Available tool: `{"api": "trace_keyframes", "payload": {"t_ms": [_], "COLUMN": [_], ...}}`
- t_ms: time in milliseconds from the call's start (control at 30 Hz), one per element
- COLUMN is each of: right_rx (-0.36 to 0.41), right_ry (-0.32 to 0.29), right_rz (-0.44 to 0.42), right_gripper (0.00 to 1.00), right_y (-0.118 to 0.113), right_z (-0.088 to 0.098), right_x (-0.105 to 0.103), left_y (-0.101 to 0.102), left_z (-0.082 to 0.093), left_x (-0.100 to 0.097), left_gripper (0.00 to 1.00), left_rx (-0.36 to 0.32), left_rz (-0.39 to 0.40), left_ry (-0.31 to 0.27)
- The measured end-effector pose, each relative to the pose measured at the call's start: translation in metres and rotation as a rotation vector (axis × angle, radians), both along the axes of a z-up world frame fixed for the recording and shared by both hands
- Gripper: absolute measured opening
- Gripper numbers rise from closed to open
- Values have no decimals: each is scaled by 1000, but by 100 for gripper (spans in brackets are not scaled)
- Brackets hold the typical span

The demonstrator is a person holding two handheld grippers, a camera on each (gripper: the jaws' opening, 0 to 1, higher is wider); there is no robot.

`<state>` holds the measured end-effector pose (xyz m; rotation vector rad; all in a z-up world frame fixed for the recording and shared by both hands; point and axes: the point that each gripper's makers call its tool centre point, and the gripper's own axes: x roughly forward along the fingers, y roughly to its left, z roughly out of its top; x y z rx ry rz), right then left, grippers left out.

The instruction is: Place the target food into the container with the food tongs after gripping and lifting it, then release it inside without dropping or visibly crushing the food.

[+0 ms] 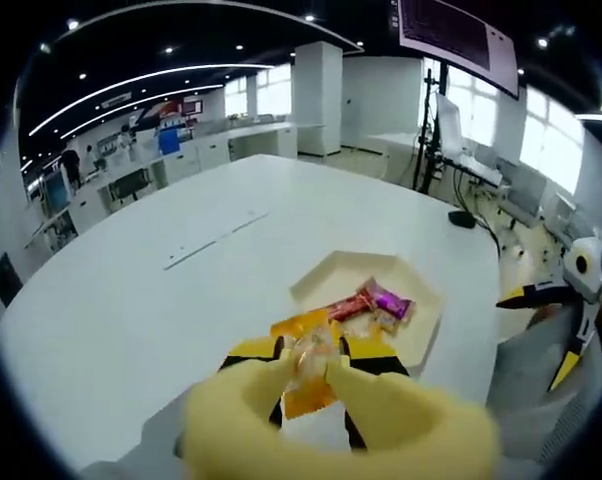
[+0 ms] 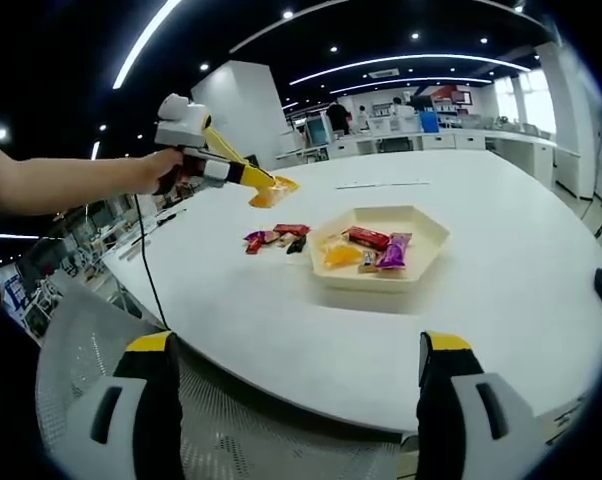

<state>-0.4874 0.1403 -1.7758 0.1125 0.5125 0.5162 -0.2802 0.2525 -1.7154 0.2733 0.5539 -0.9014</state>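
L gripper (image 2: 266, 188) w/ yellow food tongs (image 1: 311, 400) clenched on an orange snack packet (image 1: 309, 362), held in the air above the white surface (image 1: 181, 300), just short of the container. R gripper view: it hangs left of the hexagonal container (image 2: 426, 245), apart from it. Container holds red, purple and orange packets (image 2: 371, 250). Three loose packets (image 2: 276, 238) lie on the surface beside the container. R gripper (image 2: 301, 400) released, jaws wide, over a mesh chair back (image 2: 271, 440), off the surface edge.
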Motion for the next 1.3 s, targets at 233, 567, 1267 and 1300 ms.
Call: {"api": "trace_keyframes", "payload": {"t_ms": [233,567,1267,1300], "right_rx": [2,2,7,8], "right_ry": [-3,-7,-8,-9], "right_rz": [0,0,-1,-1], "right_gripper": [99,99,99,99], "right_y": [0,0,1,1], "right_z": [0,1,1,1], "right_x": [0,0,0,0], "left_y": [-13,-34,-94,-96], "left_z": [5,11,14,14], "left_x": [1,3,-1,-1], "left_gripper": [19,19,19,19], "left_rx": [-1,6,1,0], "left_rz": [-15,-42,-116,-120], "left_ry": [-2,-12,-5,-2]}}
